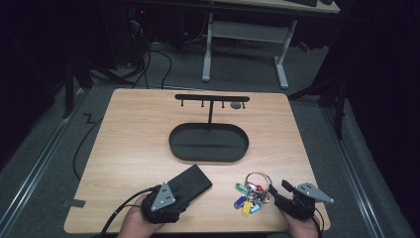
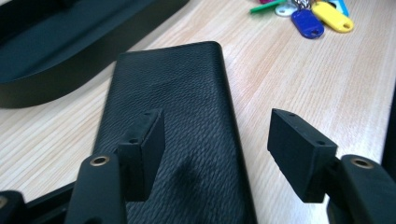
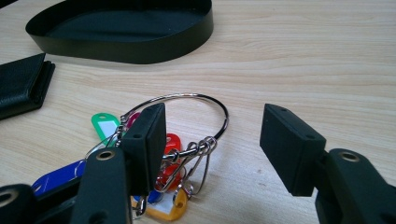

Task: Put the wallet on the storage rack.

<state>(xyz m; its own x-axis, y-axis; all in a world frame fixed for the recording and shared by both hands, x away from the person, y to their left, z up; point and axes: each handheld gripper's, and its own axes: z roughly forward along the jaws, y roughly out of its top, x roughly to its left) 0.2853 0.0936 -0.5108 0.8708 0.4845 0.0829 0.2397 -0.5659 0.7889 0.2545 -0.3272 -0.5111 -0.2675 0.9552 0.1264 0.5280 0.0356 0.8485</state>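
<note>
A black leather wallet lies flat at the table's front left. My left gripper is over its near end, open; in the left gripper view the wallet runs away under the gripper, and neither pad presses on it. A key ring with coloured tags lies at the front right. My right gripper stands open just right of it. In the right gripper view the gripper has its left pad in front of the ring and clips, with bare table between the pads.
A black oval tray sits mid-table with a T-shaped hook rack rising behind it. Its wall lies beyond the keys. Bare wood separates wallet and keys. The front table edge is just behind both hands.
</note>
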